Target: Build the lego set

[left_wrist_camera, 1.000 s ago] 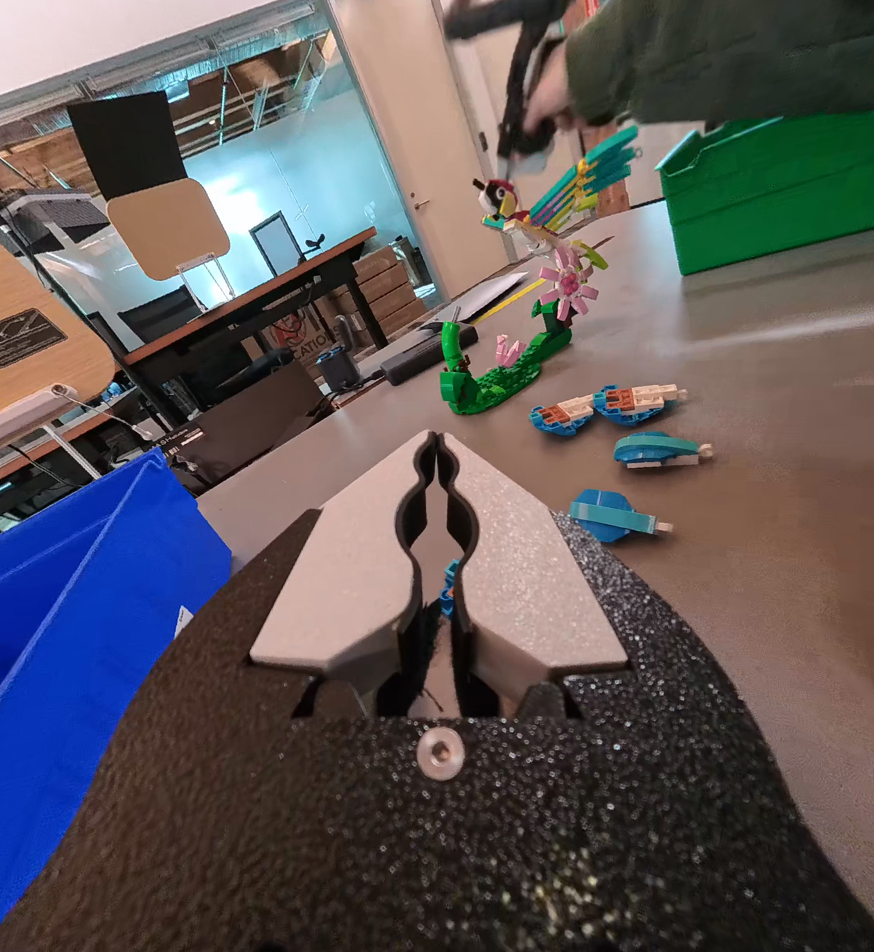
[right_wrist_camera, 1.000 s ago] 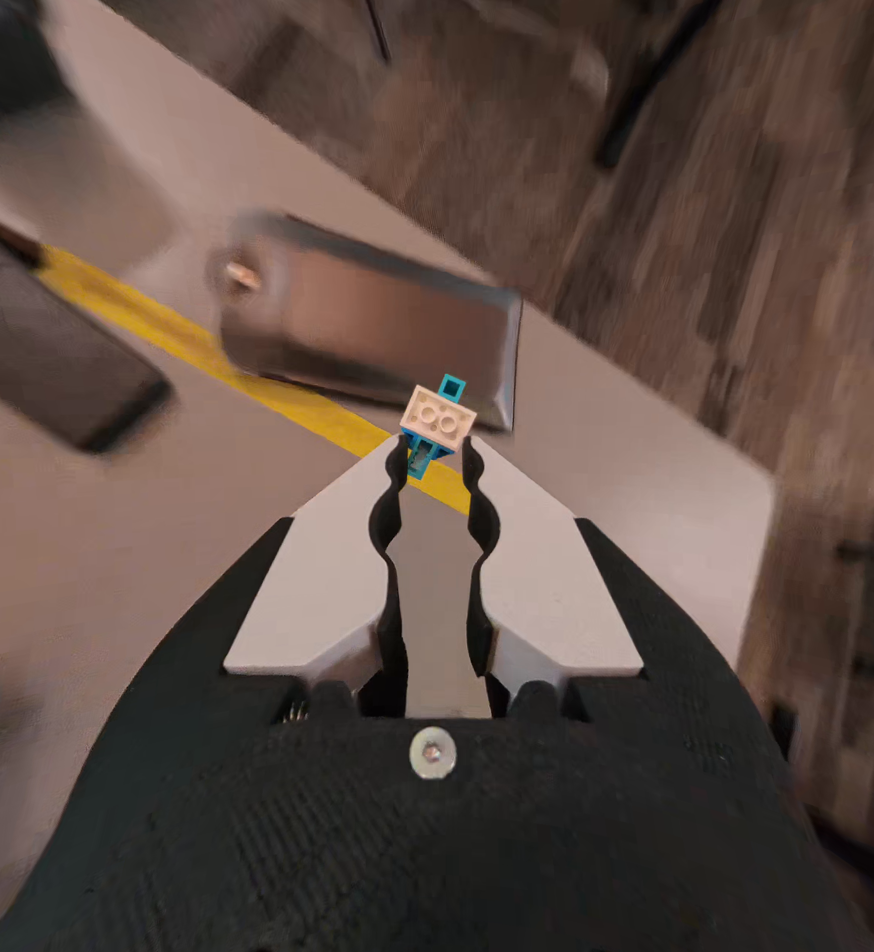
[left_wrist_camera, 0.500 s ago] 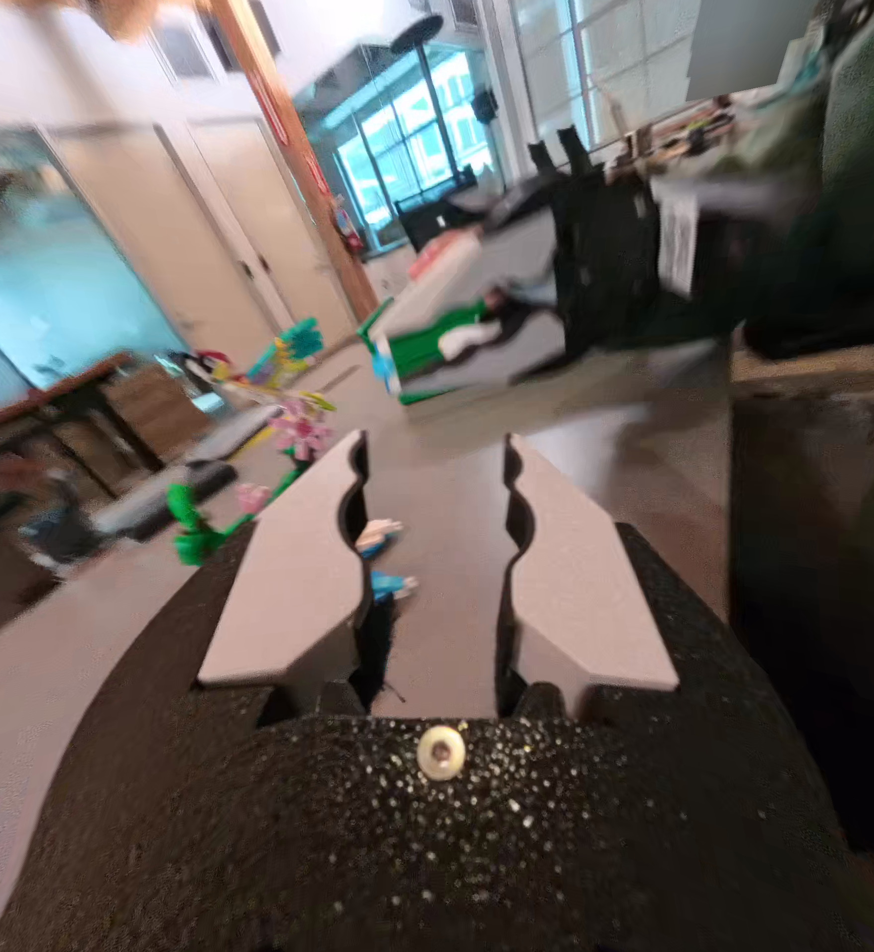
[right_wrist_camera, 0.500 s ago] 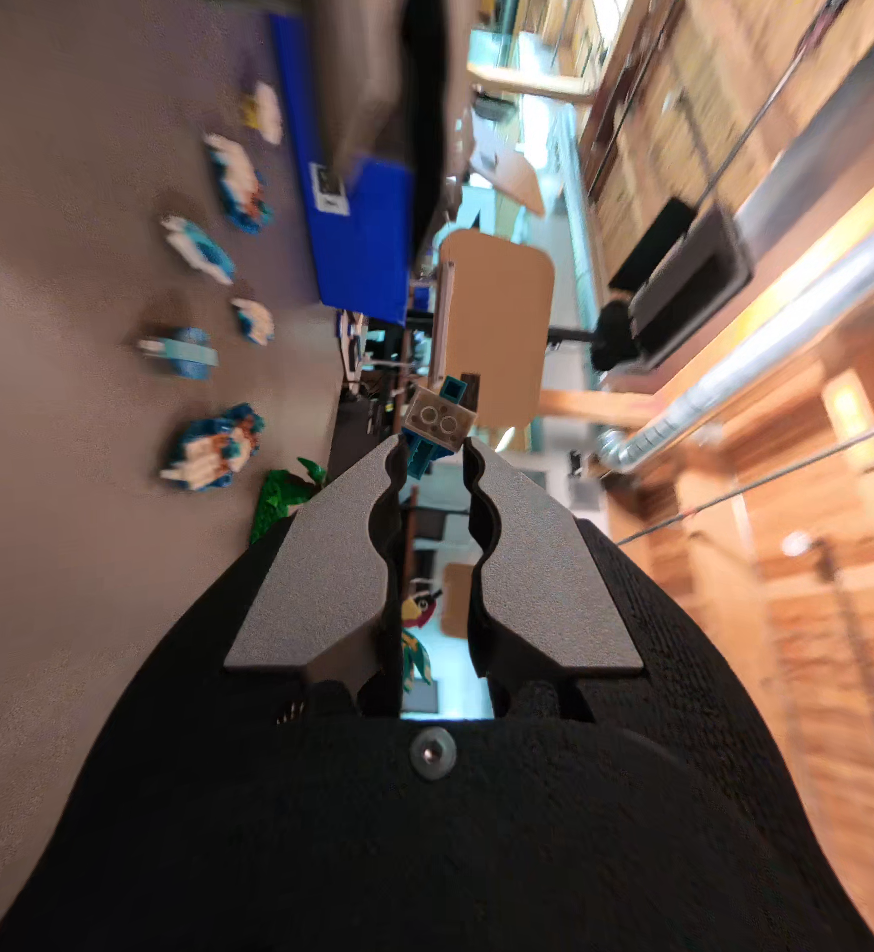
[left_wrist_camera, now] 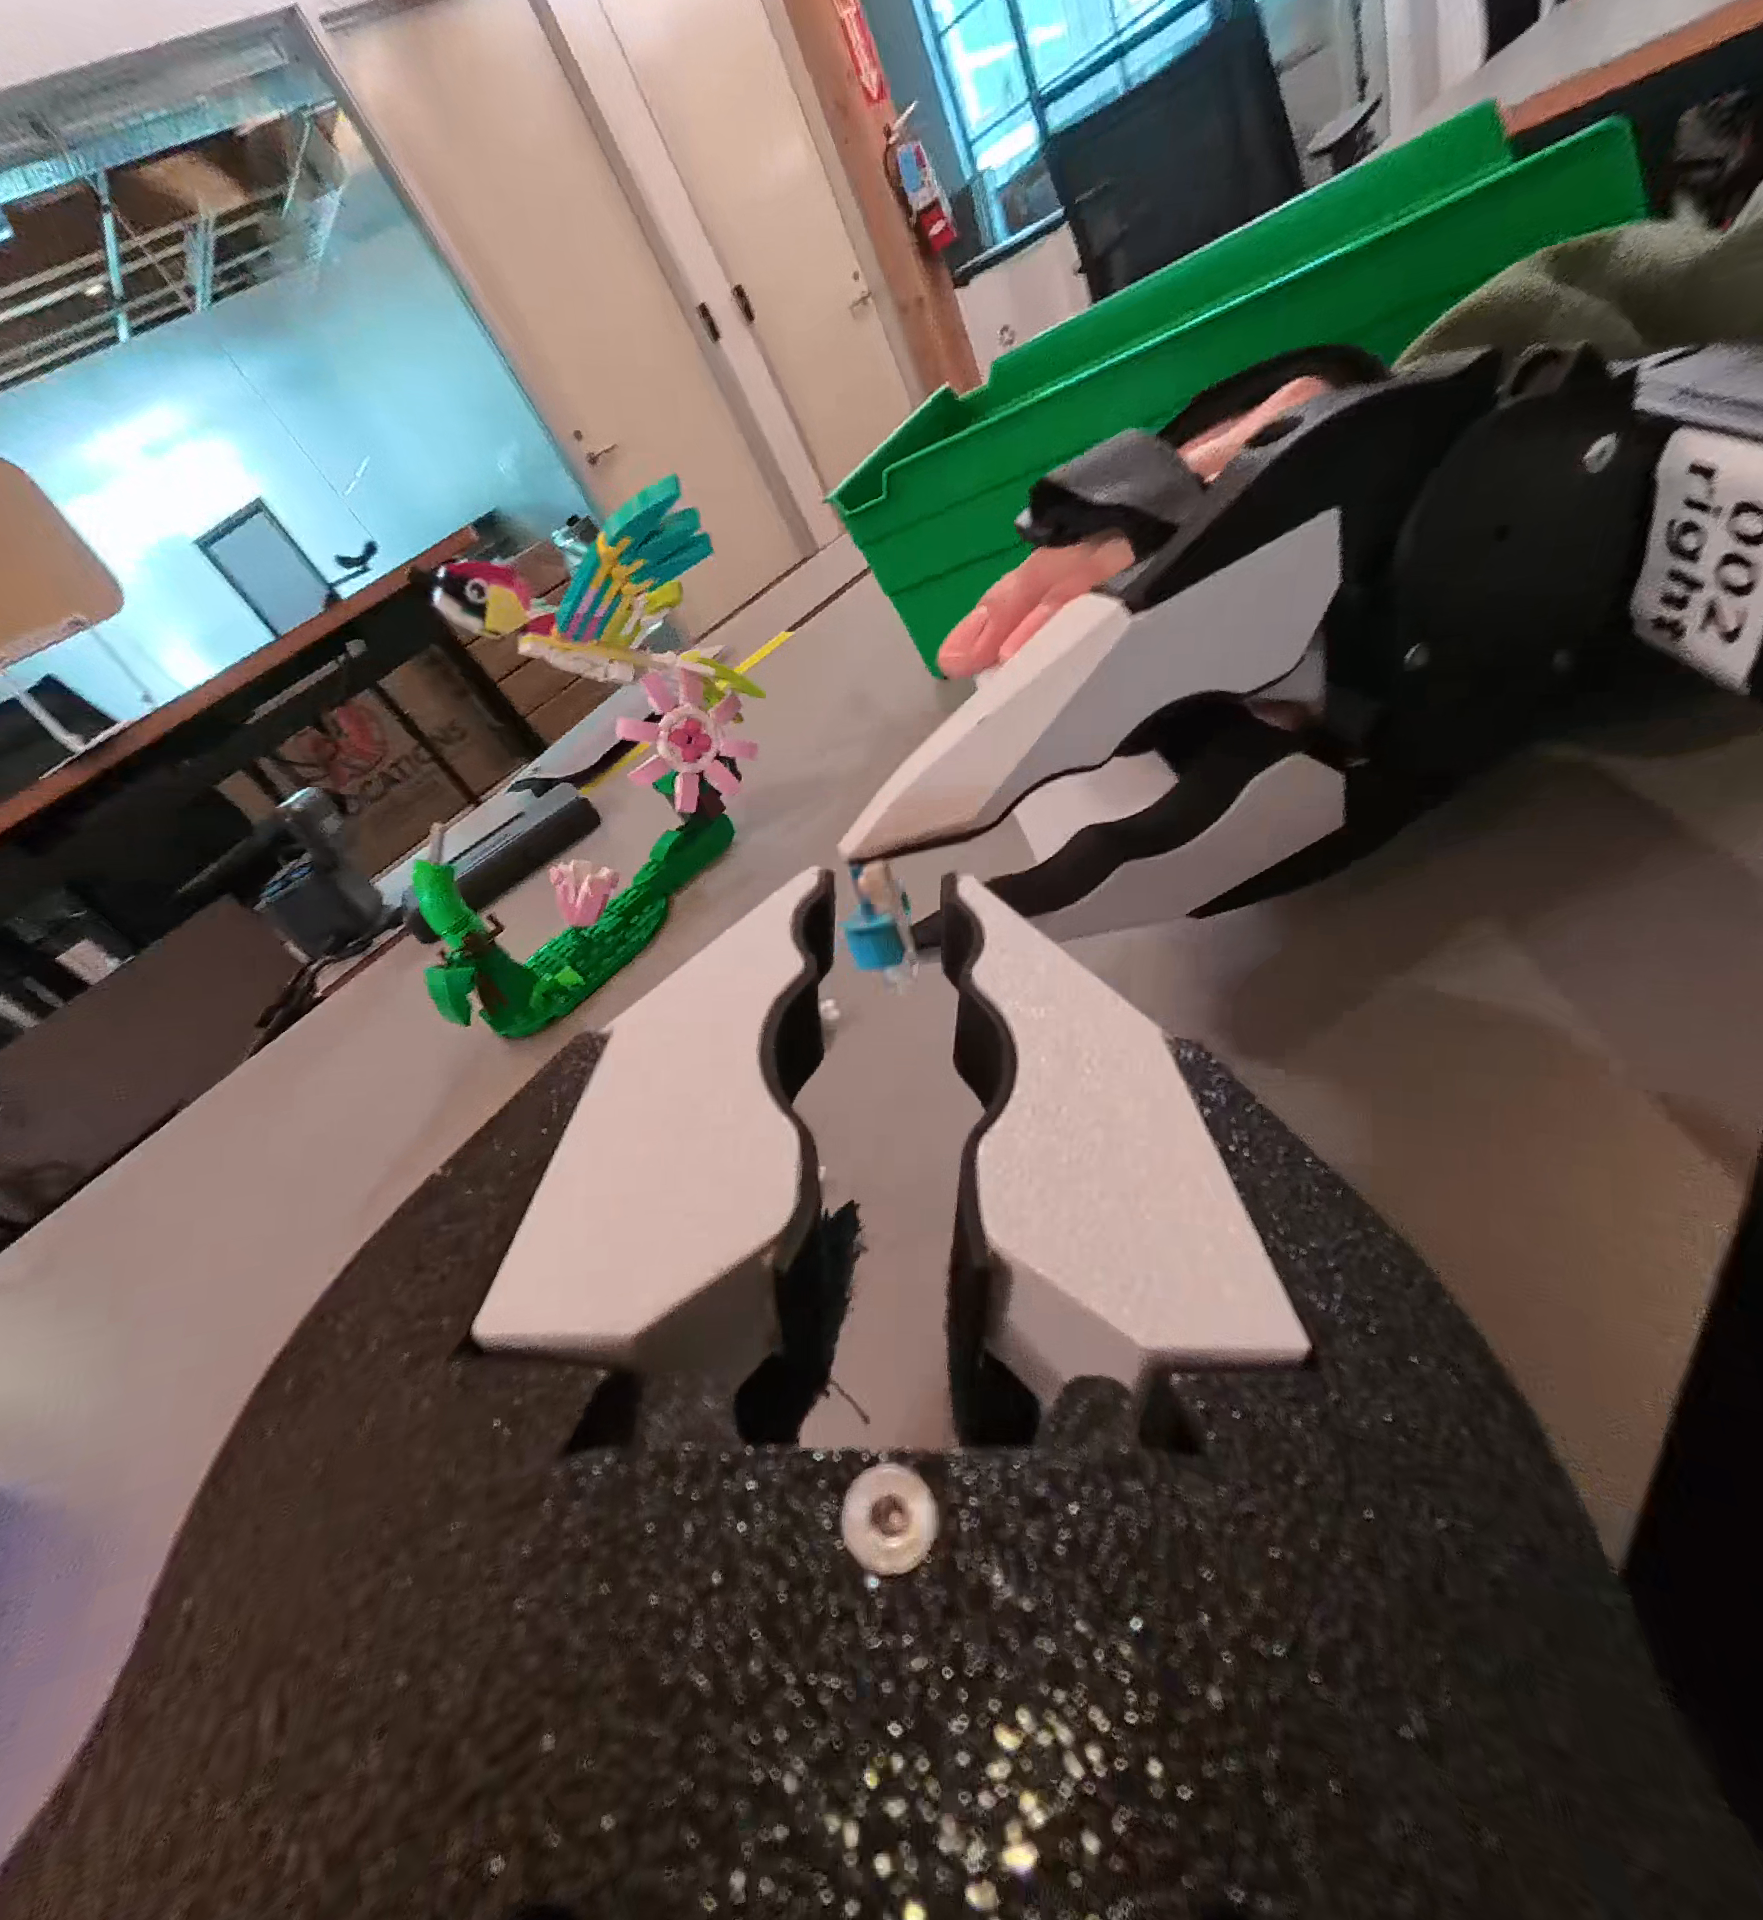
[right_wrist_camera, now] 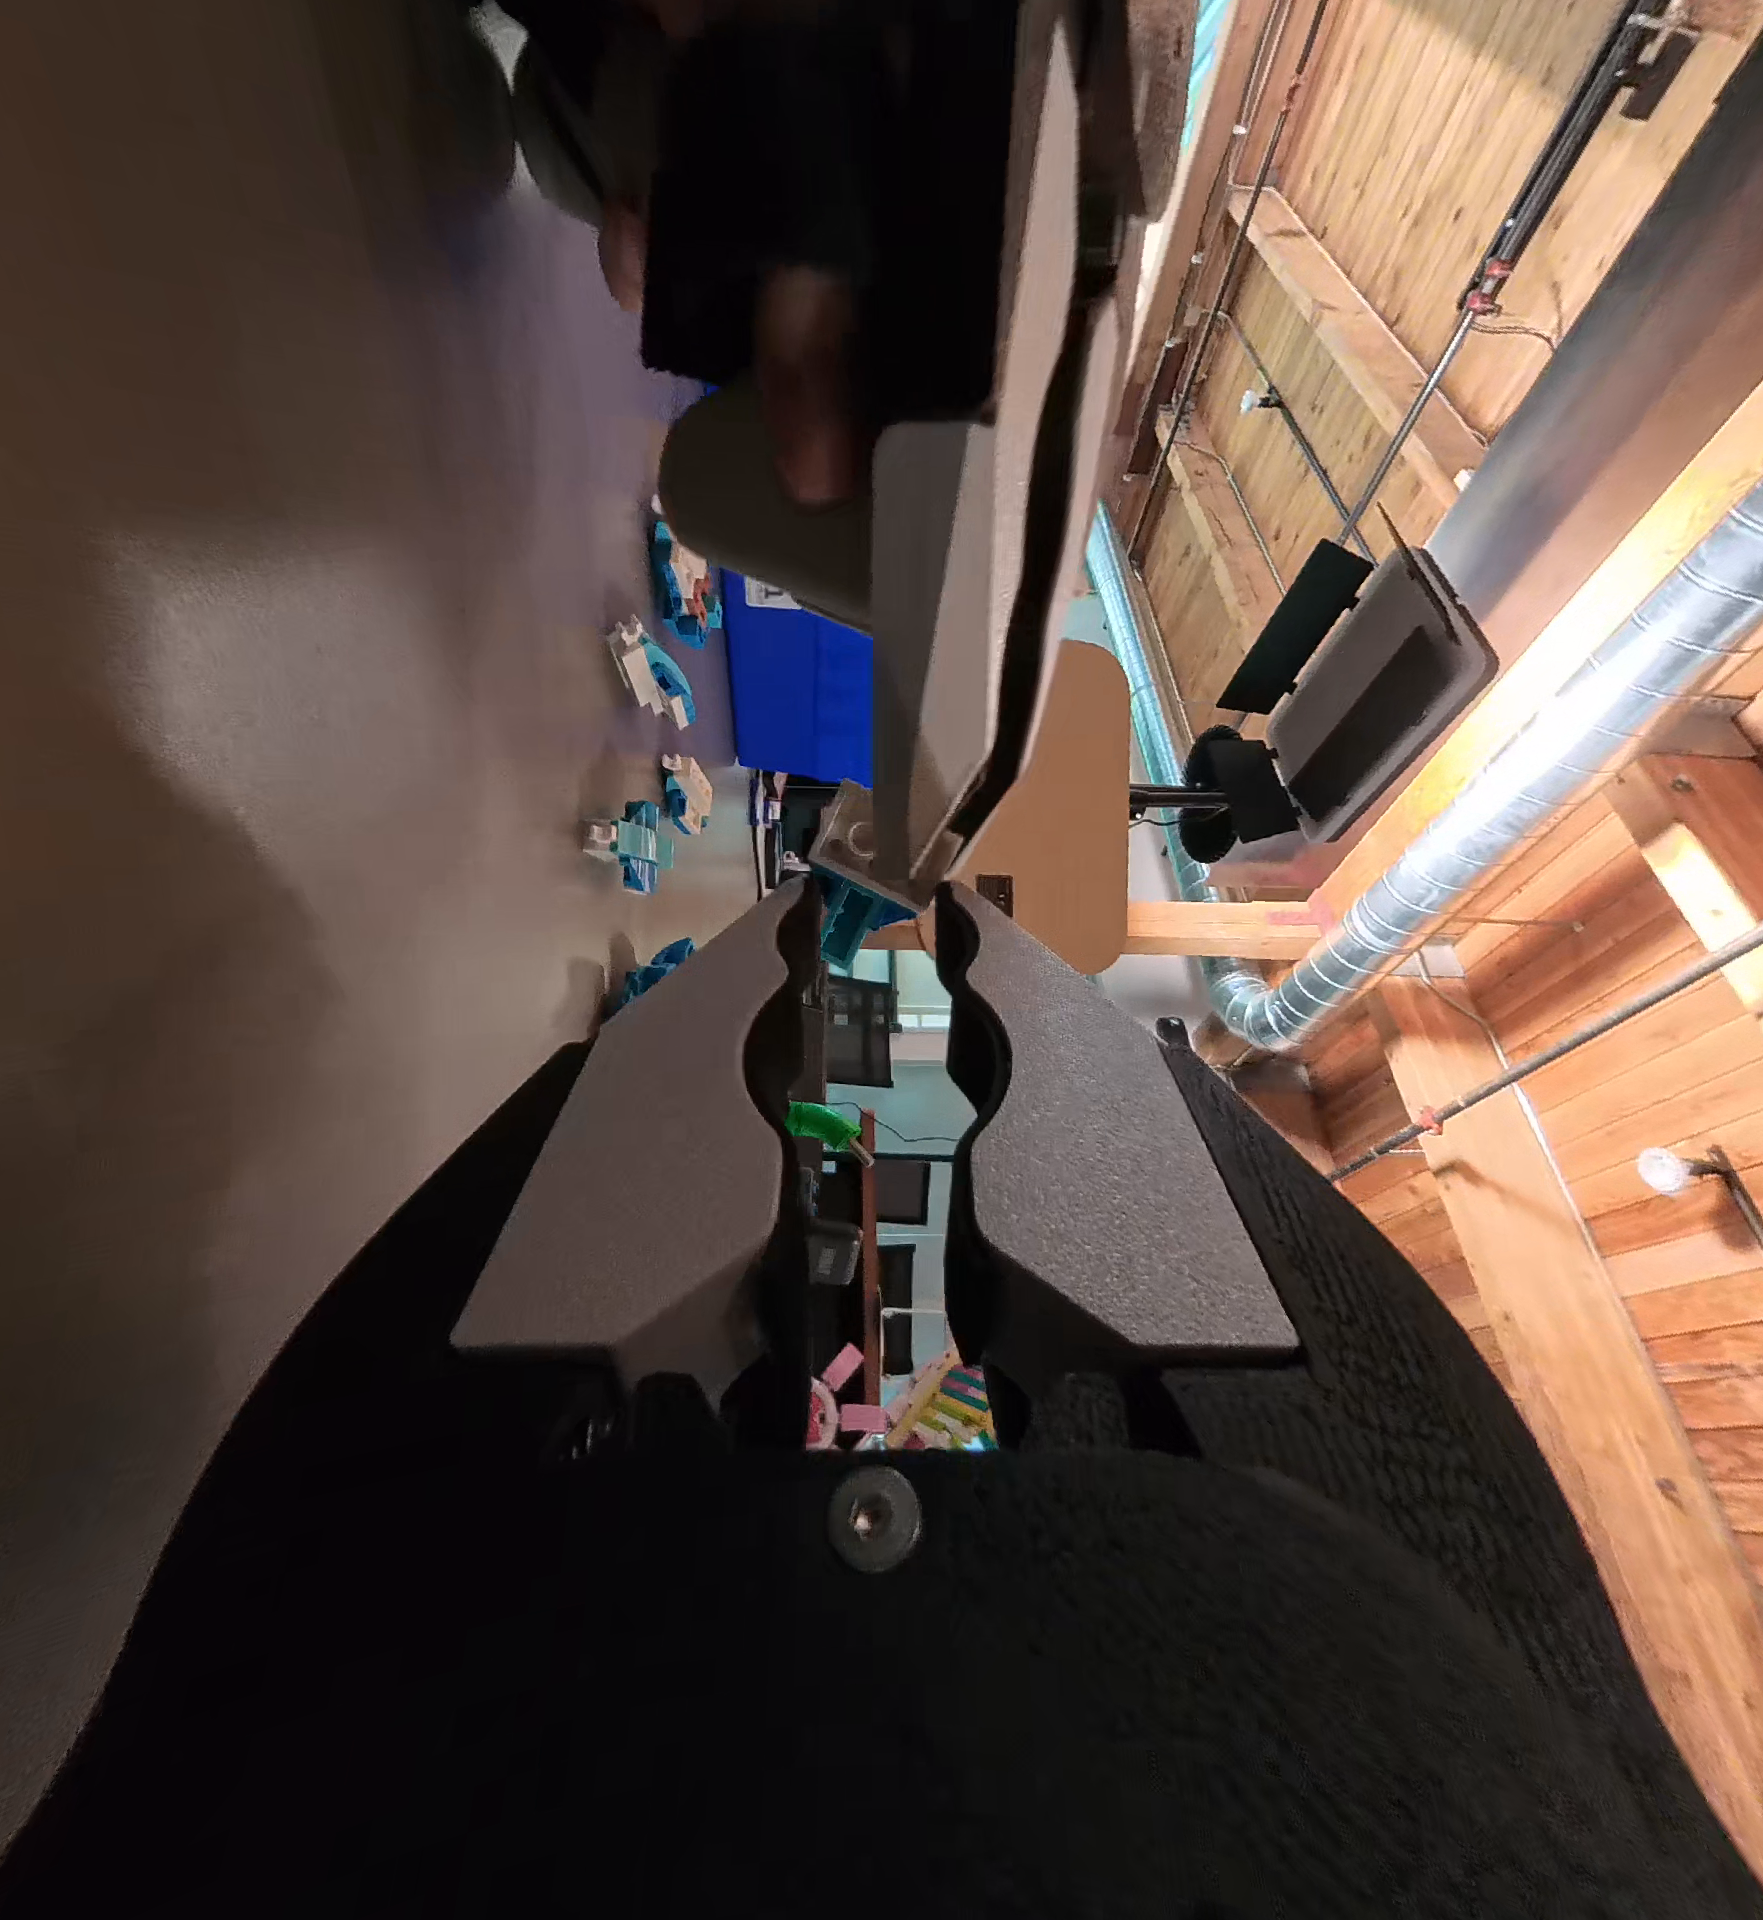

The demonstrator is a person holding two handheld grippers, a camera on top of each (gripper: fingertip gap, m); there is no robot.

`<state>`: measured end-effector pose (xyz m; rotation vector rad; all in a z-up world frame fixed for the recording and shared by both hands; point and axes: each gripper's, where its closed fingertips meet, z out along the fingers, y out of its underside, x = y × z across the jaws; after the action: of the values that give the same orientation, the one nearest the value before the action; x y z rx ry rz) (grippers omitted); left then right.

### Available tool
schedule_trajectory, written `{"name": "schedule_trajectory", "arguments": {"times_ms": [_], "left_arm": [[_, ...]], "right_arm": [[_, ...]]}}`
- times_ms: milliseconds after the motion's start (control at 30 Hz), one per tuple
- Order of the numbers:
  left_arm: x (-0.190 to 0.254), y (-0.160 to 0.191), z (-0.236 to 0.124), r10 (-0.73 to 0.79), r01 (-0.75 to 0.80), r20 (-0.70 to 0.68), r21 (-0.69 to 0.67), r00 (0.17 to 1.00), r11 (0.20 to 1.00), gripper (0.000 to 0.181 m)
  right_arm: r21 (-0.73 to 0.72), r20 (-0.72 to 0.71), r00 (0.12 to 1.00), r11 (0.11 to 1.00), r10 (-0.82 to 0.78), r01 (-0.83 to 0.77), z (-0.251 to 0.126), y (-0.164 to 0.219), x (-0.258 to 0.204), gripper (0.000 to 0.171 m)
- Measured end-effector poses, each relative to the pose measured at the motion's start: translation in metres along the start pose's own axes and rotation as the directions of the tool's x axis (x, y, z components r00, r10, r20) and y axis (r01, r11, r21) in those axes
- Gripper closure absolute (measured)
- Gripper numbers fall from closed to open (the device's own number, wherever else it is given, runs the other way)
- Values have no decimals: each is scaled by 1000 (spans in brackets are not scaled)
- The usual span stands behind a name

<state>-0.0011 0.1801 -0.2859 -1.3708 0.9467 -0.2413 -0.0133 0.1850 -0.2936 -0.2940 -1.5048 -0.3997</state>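
Right gripper (left_wrist_camera: 872, 854) pinching small blue-and-white brick piece (left_wrist_camera: 877, 928) | left gripper (left_wrist_camera: 879, 894) spread — tips flanking it | above grey table (left_wrist_camera: 1376, 1039)

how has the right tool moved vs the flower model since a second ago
Yes: the right tool has come down from above the flower model to its right, meeting the left tool.

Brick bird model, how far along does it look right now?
Already built and standing on the table: the bird, pink flower and green base. In hand: the right gripper pinches a small blue-and-white brick piece, poised inside the open left gripper. Left: several blue-and-white brick clusters lying loose beside the blue bin.
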Motion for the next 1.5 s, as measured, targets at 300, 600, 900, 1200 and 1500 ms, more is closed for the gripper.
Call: {"name": "schedule_trajectory", "arguments": {"times_ms": [300,600,900,1200,1500], "left_arm": [[-14,0,-4,16,-17,81,12,997,1000,175],[13,-9,-3,175,-173,-23,73,984,982,175],[22,-9,0,210,-206,-47,79,977,975,175],[-10,-26,7,-378,381,-52,151,924,912,123],[-1,-40,17,-586,628,-240,168,774,760,155]], "right_arm": [[72,129,940,943,315,-326,-2,5,0,142],[-28,394,617,679,682,-733,-22,6,5,137],[-41,383,739,809,555,-587,-17,1,-9,168],[-92,22,948,945,318,-315,-8,32,27,170],[-87,-163,970,977,179,-195,-13,31,53,170]]}}
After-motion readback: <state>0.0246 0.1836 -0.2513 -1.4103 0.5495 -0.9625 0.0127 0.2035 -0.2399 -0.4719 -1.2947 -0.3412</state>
